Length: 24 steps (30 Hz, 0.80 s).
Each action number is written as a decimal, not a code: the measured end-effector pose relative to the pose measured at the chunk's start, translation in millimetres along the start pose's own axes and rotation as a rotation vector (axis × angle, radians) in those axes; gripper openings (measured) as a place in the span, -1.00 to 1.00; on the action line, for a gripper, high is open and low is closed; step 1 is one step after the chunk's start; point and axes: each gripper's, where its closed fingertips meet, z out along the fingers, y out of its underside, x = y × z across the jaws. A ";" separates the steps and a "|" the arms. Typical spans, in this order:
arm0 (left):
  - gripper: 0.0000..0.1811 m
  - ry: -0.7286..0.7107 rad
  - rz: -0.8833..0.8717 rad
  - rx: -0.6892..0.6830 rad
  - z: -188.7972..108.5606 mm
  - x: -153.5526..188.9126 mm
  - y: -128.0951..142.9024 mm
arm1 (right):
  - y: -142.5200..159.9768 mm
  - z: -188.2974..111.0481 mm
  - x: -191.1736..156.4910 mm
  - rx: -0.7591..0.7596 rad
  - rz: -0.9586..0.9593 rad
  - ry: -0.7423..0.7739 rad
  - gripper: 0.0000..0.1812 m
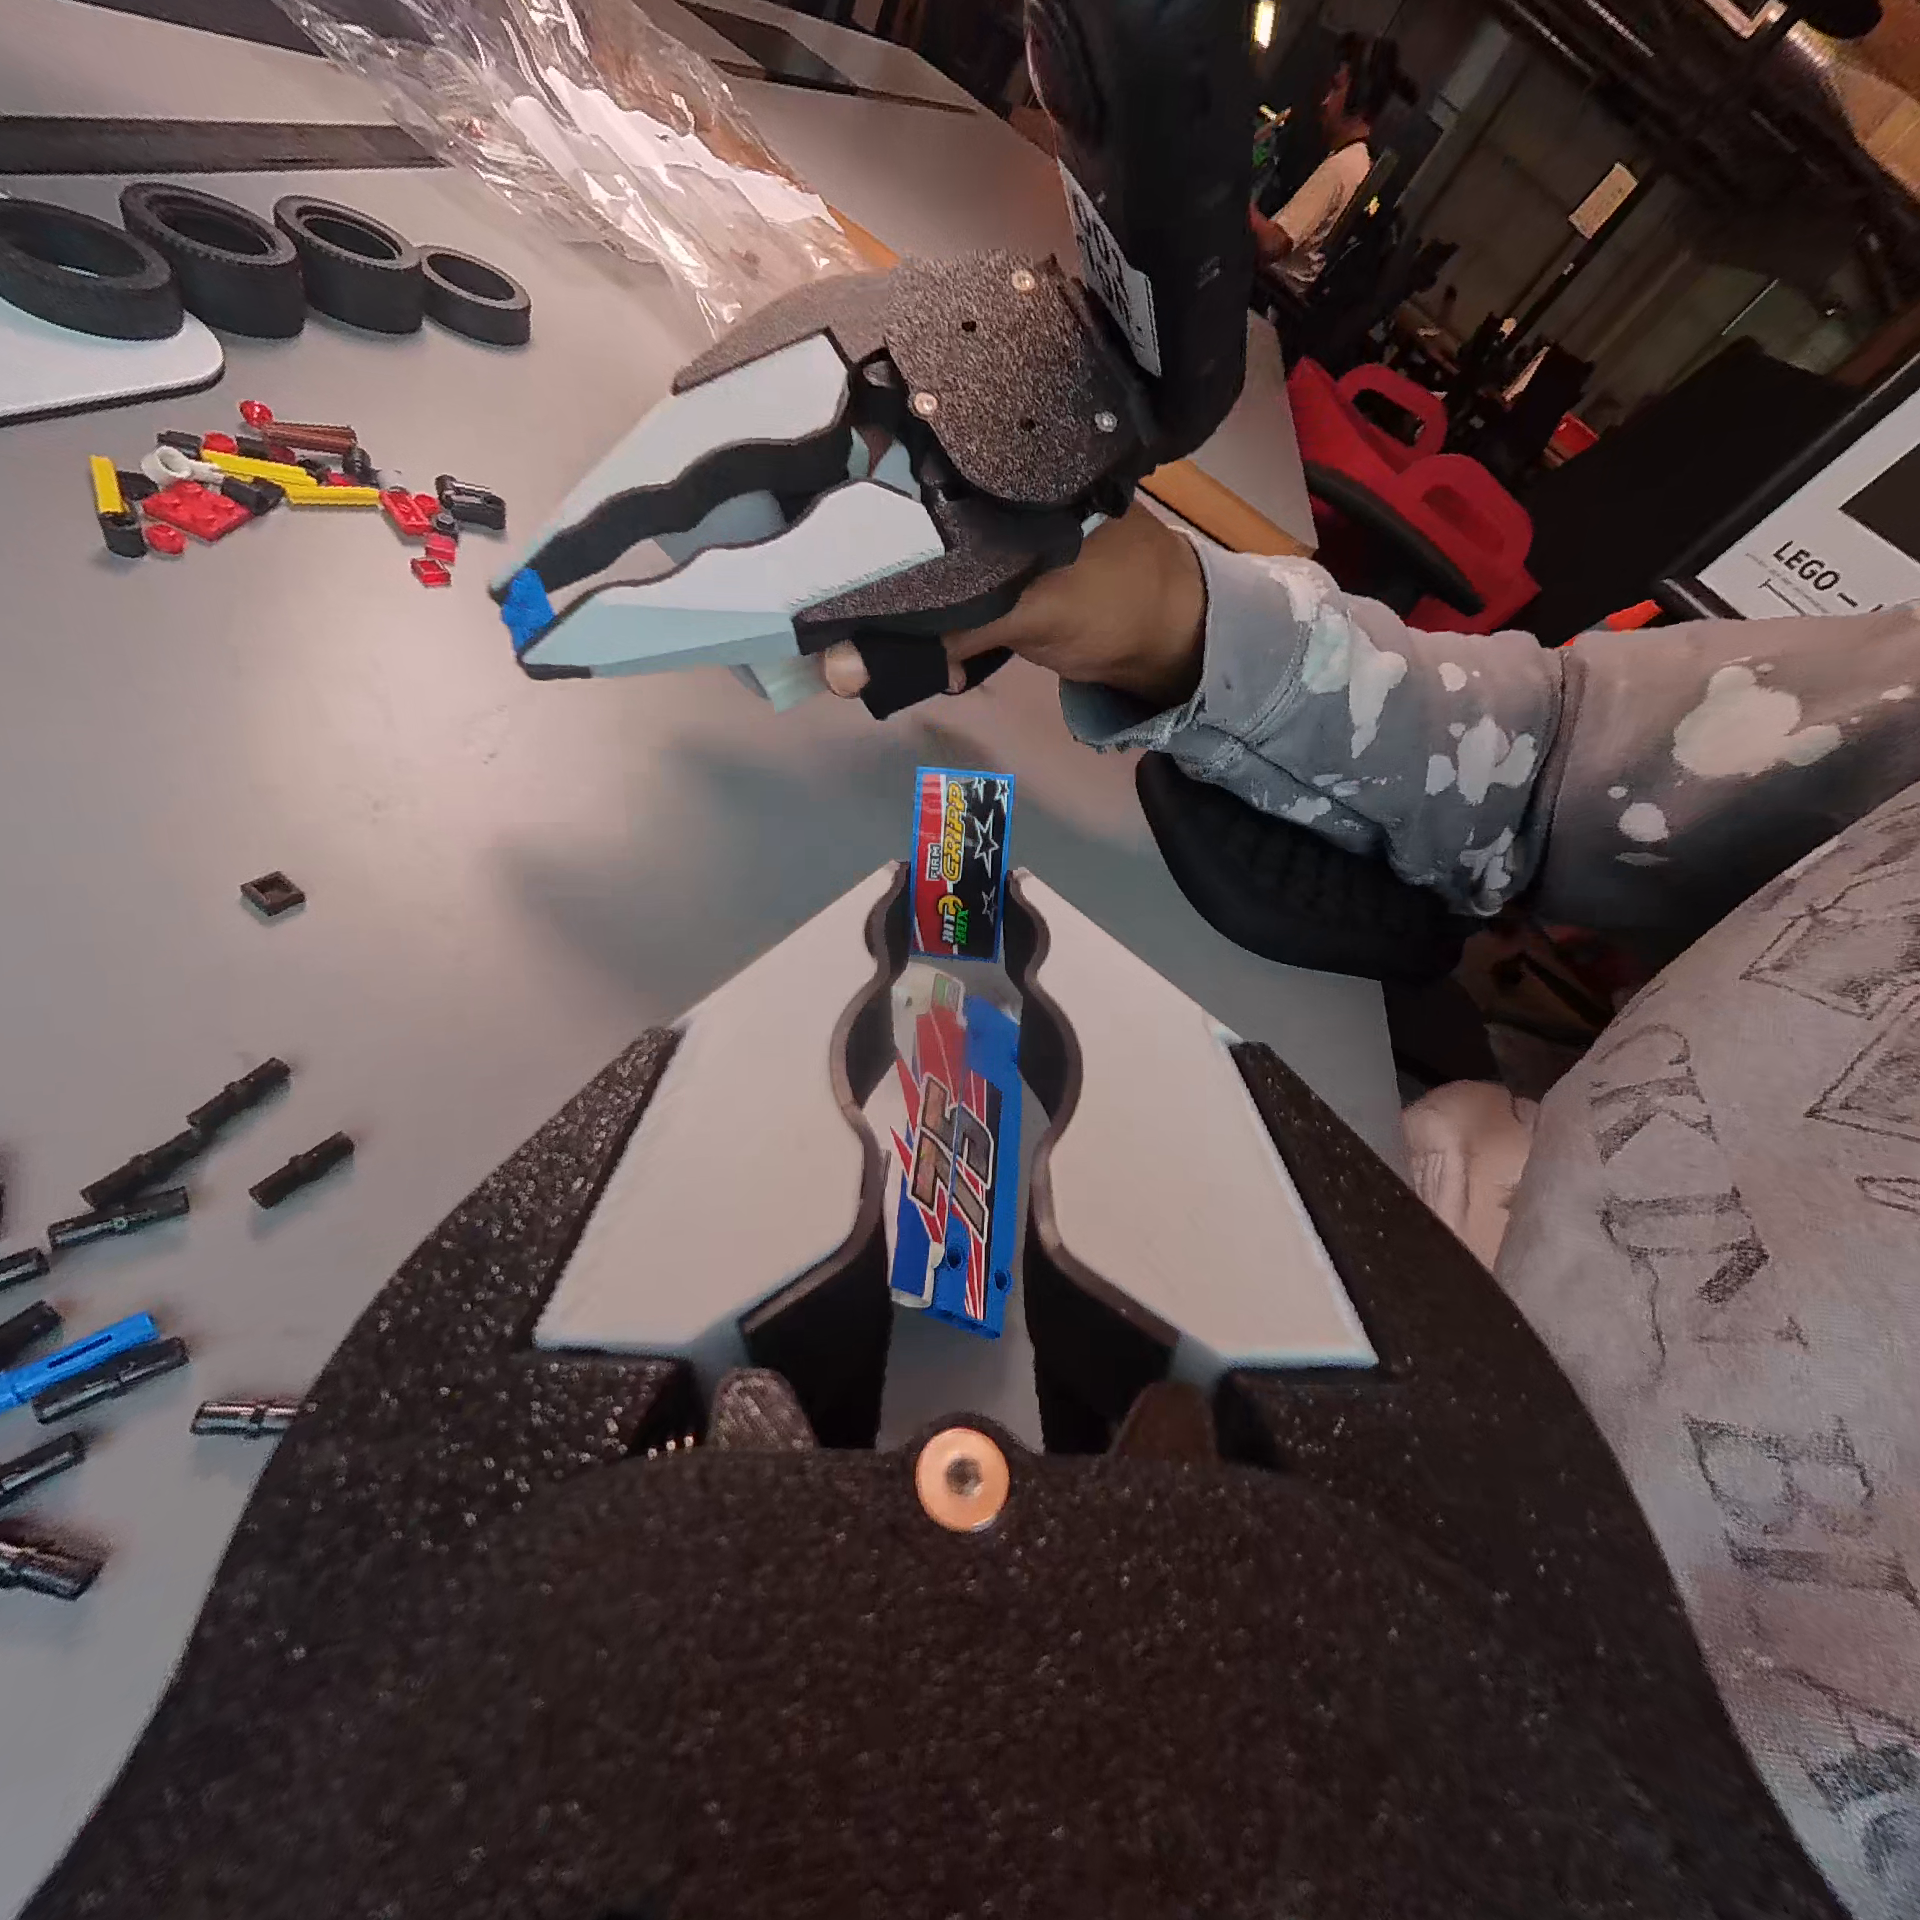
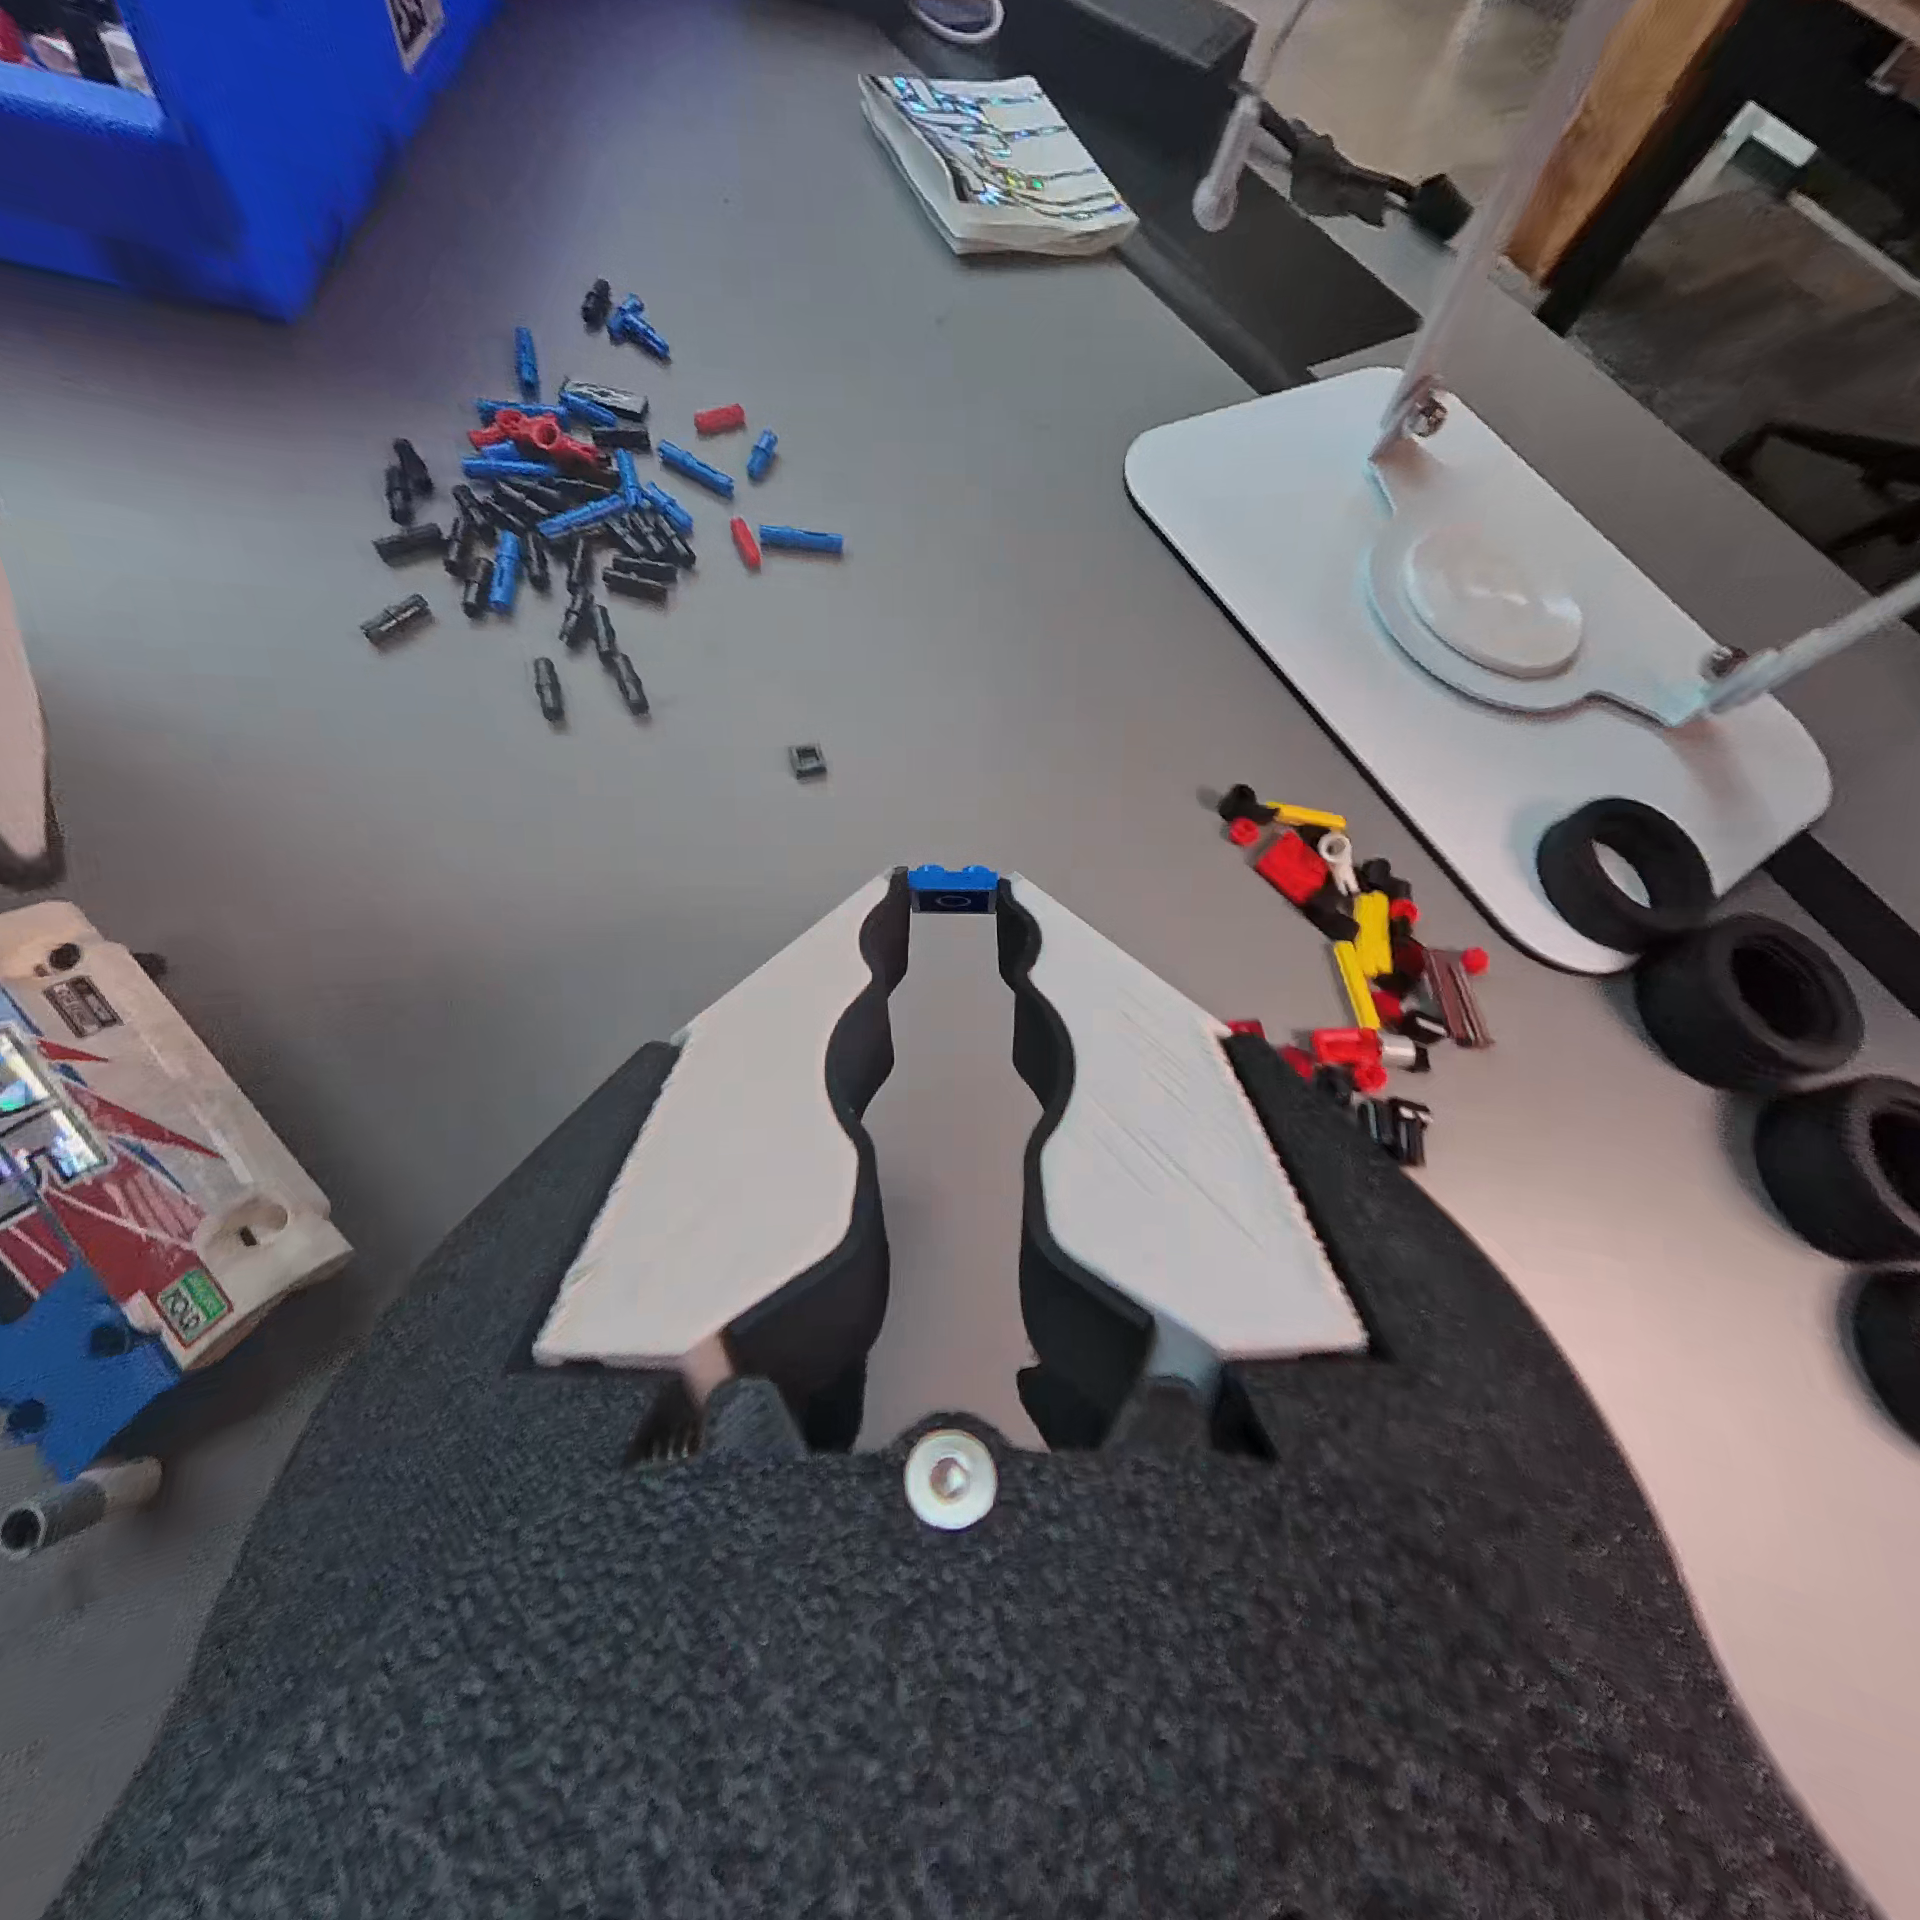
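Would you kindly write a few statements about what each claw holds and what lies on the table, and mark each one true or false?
1. The left claw grips a blue stickered panel. True.
2. The right claw is empty. False: it pinches a small blue brick at its tips.
3. Four black tyres sit in a row on the table. True.
4. The pile of pins is all yellow. False: they are blue, black and red.
5. A booklet lies on the table. True.
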 end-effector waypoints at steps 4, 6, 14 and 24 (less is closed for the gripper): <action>-0.84 -0.004 0.002 -0.038 2.7 -1.0 7.6 | -13.8 30.8 -16.9 -0.025 -0.019 -0.081 -0.82; -0.84 -0.003 0.007 -0.046 3.7 -0.5 9.2 | -13.4 44.4 -8.6 -0.063 -0.018 -0.032 -0.82; -0.84 0.007 0.005 -0.064 5.3 0.3 12.7 | 11.3 61.4 55.5 -0.202 0.014 0.203 -0.82; -0.84 -0.003 -0.004 -0.057 2.9 -2.7 12.2 | 12.8 51.6 67.3 -0.197 0.029 0.264 -0.66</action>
